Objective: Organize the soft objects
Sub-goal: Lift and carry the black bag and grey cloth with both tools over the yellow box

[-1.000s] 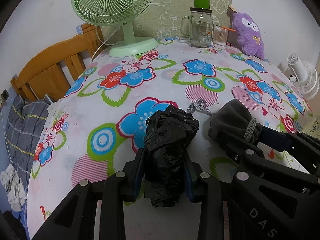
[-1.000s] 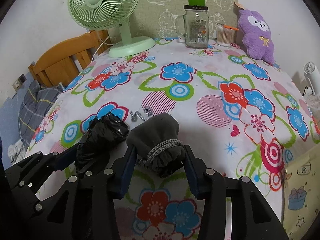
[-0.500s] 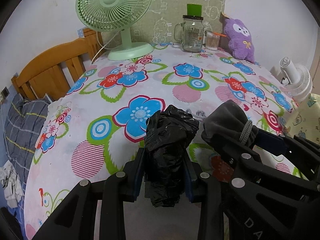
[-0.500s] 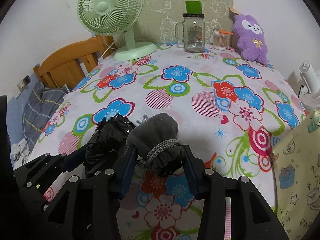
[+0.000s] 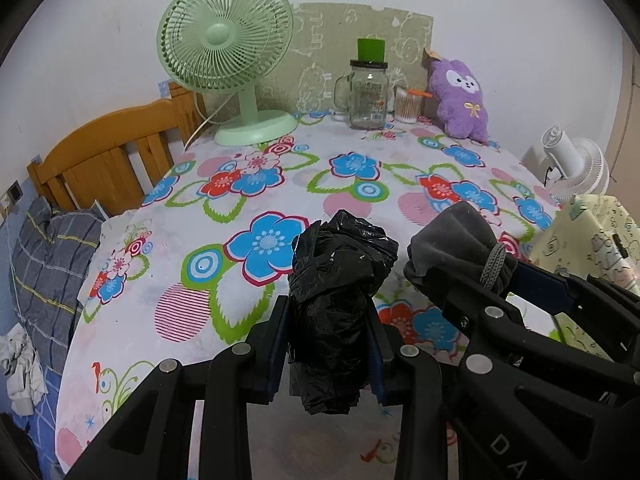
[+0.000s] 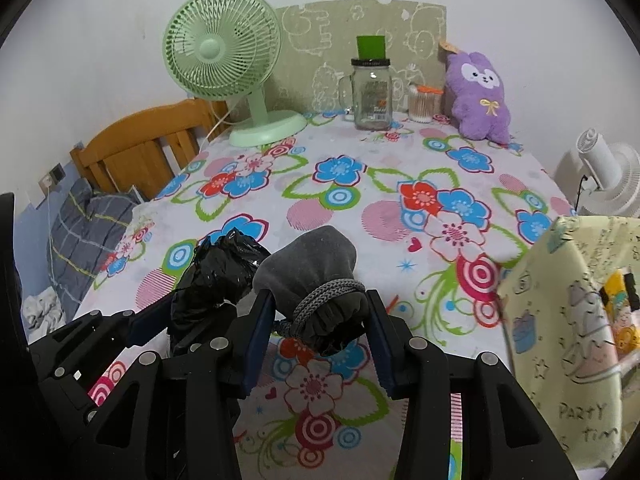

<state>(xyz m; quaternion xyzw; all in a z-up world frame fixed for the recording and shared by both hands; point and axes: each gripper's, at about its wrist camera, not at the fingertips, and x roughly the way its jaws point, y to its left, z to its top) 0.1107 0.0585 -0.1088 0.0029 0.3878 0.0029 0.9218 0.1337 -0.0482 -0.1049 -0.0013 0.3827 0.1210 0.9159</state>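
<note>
My left gripper [image 5: 328, 344] is shut on a crumpled black plastic bag [image 5: 340, 280], held upright above the flowered tablecloth [image 5: 240, 184]. My right gripper [image 6: 320, 332] is shut on a grey drawstring pouch [image 6: 312, 276] with a grey cord wound around its neck. The two grippers hang side by side over the table's near half. Each shows in the other's view: the pouch [image 5: 460, 252] to the right of the bag, the bag [image 6: 220, 272] to the left of the pouch. A purple plush toy [image 6: 480, 96] leans at the back right.
A green desk fan [image 5: 228, 64], a glass mug jar [image 5: 368, 96] and a cotton swab cup [image 6: 422, 106] line the table's back. A pale yellow patterned box [image 6: 568, 328] stands at the near right. A white fan [image 6: 608, 180] is beyond it, a wooden bed frame [image 5: 100, 156] at the left.
Both grippers have pulled back toward the table's near edge and risen, still holding the bag and the pouch. The yellow box has come into view at the right.
</note>
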